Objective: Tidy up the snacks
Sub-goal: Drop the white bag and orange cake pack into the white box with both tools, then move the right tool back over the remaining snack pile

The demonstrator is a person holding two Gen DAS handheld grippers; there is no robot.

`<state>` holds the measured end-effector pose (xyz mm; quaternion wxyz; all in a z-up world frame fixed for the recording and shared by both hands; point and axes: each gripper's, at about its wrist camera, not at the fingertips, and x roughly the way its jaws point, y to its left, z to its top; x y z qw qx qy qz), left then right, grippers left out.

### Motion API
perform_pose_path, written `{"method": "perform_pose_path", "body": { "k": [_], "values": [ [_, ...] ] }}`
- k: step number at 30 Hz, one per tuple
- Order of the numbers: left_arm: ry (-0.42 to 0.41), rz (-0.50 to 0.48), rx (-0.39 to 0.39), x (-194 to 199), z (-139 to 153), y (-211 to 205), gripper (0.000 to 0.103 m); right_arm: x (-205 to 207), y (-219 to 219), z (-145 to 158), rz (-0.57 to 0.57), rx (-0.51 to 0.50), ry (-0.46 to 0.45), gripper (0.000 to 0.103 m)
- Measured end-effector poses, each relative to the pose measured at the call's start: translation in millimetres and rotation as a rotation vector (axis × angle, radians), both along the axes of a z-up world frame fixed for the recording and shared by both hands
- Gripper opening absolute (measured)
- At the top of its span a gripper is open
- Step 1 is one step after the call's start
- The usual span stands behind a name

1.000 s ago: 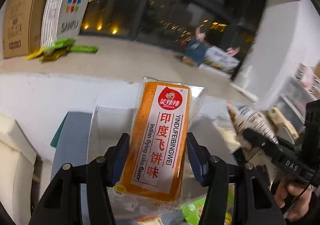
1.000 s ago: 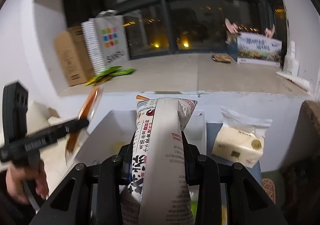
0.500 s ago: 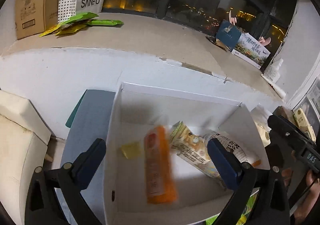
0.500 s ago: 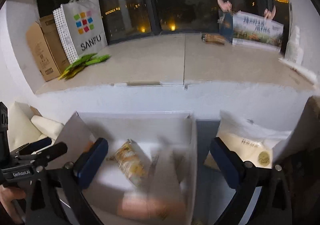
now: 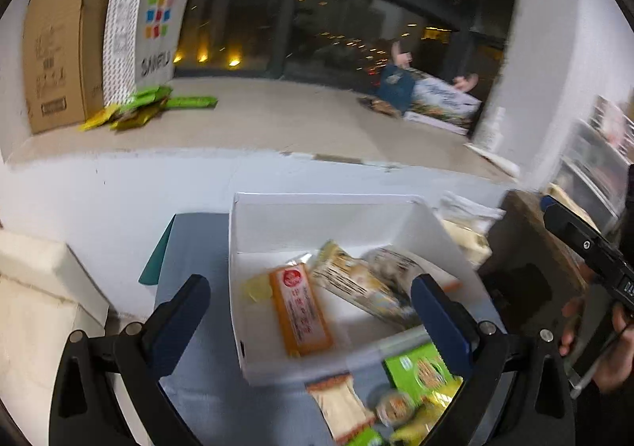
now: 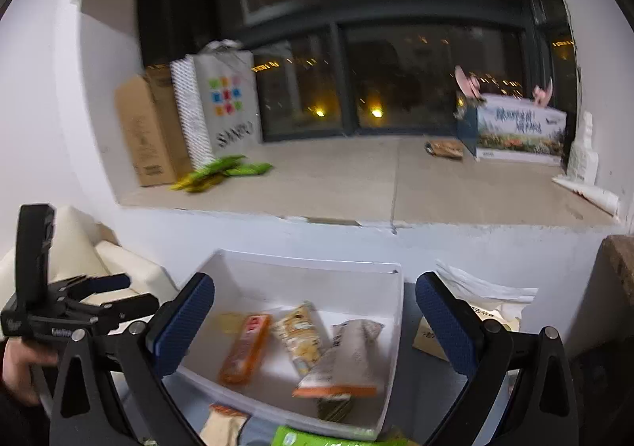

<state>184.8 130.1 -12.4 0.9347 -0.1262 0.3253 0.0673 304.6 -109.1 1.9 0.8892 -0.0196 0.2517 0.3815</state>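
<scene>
A white box (image 5: pixel 317 208) (image 6: pixel 309 267) stands on the blue-grey table. In it lie an orange flat-cake packet (image 5: pixel 301 311) (image 6: pixel 245 347), a yellow-beige snack bag (image 5: pixel 356 283) (image 6: pixel 303 335), a newsprint-patterned bag (image 5: pixel 392 263) (image 6: pixel 348 355) and a small yellow packet (image 5: pixel 257 287). My left gripper (image 5: pixel 311 323) is open and empty above the box's near left part. My right gripper (image 6: pixel 315 327) is open and empty above the box. In front of the box lie a green packet (image 5: pixel 420 366), a bread-slice packet (image 5: pixel 340 406) and a small round snack (image 5: pixel 394 406).
A tissue pack (image 6: pixel 475 303) lies right of the box. On the window ledge stand a cardboard box (image 6: pixel 146 129), a SANFU bag (image 6: pixel 222 105), green packets (image 6: pixel 226 168) and a printed box (image 6: pixel 519 129). A cream cushion (image 5: pixel 39 287) sits at the left.
Both grippers opened and dropped their packets into the white box: the orange packet from the left, the newsprint bag from the right. Both have since pulled back a little.
</scene>
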Motion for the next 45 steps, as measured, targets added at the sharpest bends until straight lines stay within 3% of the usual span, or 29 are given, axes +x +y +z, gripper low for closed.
{"method": "perform_pose_path", "body": {
  "k": [4,10,15,21,25,31,37,41,45],
  "values": [
    [-0.051,-0.039,0.019,-51,13,-18,0.103,-48,-32,11,0.044,0.082,-0.041,0.103],
    [-0.100,-0.069,-0.003,-110,6,-45,0.103,-115,-74,7,0.060,0.115,-0.088,0.103],
    [-0.113,-0.085,-0.019,-146,-17,-75,0.103,-164,-111,-15,0.010,0.075,-0.105,0.103],
    [-0.058,-0.145,-0.018,-156,-45,-103,0.103,-207,-150,-49,-0.047,-0.049,-0.114,0.103],
    [-0.042,-0.152,-0.044,-157,-53,-110,0.103,-208,-164,-66,-0.055,-0.085,-0.082,0.103],
    [-0.043,-0.193,-0.023,-160,-56,-117,0.103,-201,-154,-87,-0.031,-0.168,-0.079,0.103],
    [-0.059,-0.246,0.034,-171,-54,-120,0.103,-187,-119,-100,0.115,-0.300,-0.143,0.103],
    [-0.064,-0.242,0.023,-174,-57,-116,0.103,-168,-90,-110,0.234,-0.448,-0.223,0.103],
    [-0.054,-0.232,0.013,-173,-62,-111,0.103,-138,-65,-123,0.293,-0.518,-0.221,0.103]
  ]
}}
